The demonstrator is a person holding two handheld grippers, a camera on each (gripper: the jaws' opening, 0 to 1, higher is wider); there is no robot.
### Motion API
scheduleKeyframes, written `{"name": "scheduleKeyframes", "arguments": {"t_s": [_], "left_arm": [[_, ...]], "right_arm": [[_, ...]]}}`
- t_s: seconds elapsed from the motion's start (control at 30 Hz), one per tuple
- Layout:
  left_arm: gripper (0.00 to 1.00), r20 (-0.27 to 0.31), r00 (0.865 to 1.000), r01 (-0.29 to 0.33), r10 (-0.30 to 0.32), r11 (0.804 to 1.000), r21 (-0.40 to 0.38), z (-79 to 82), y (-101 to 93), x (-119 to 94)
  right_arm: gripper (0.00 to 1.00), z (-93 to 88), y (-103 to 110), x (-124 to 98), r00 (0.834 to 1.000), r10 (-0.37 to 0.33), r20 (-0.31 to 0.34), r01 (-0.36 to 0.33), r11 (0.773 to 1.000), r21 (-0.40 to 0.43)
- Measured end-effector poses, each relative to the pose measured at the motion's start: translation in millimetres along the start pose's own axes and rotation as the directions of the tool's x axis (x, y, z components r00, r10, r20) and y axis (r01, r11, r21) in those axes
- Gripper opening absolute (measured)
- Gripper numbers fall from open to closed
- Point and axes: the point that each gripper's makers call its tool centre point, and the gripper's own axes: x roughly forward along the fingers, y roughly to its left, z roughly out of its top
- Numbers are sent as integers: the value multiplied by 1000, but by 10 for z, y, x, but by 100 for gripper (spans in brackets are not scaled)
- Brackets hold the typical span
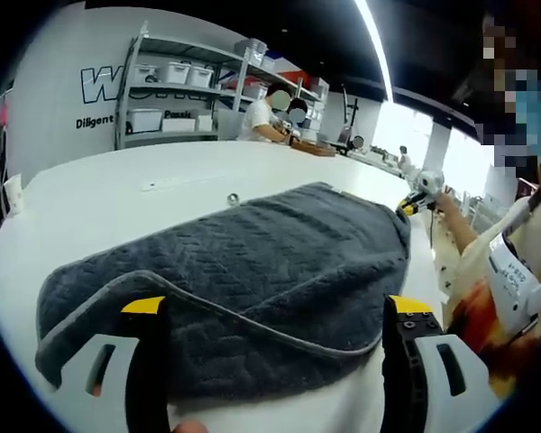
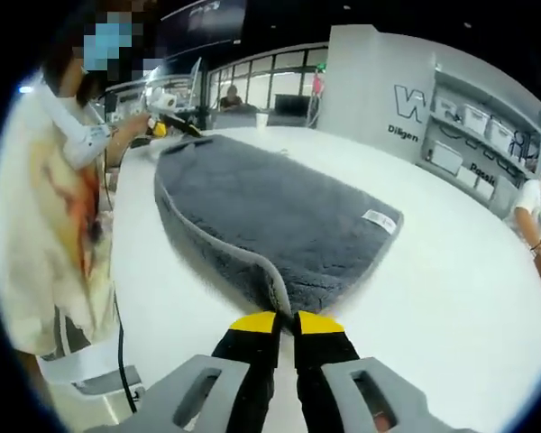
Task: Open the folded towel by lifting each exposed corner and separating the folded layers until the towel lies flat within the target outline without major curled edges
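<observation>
Towel grey, folded, white label, left hand-held gripper spread, right hand-held gripper pinching its corner

- L gripper: fingers wide apart, holding nothing.
- R gripper: fingers pressed together, yellow tips meeting on a corner of the towel.

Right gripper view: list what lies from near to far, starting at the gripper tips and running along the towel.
Right gripper, jaws closed on the towel's near corner → grey towel on the white table → white label at the towel's edge → left gripper at the far end → windows behind.
</observation>
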Motion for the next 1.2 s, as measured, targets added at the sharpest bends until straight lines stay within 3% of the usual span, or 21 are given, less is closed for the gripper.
{"name": "scheduleKeyframes", "arguments": {"t_s": [0.13, 0.27, 0.5, 0.7, 0.8, 0.93, 1.2], "left_arm": [[98, 8, 1000, 12, -12, 1000, -12, 17, -31, 5], [97, 3, 1000, -8, 8, 1000, -17, 7, 20, -6], [97, 2, 1000, -22, 23, 999, -44, -22, 68, -15], [97, 5, 1000, -30, 31, 998, -53, -22, 90, -18], [97, 4, 999, -36, 36, 998, -59, -29, 104, -28], [97, 7, 999, -46, 47, 996, -70, -45, 138, -48], [96, 8, 997, -74, 75, 993, -89, -70, 220, -136]], "right_arm": [[4, 15, -44, -37, 1000, -16, 15, 15, 999, 38], [16, 160, -26, -81, 995, -14, 96, 5, 996, 90], [53, 329, -42, -167, 987, -35, 156, 18, 994, 108], [87, 480, -42, -71, 989, -45, 143, 33, 996, 82], [99, 587, -55, 29, 989, -45, 140, 33, 995, 91], [99, 730, -112, 173, 983, -18, 181, -5, 992, 126], [99, 935, -162, 561, 982, -34, 184, -2, 982, 190]]}}
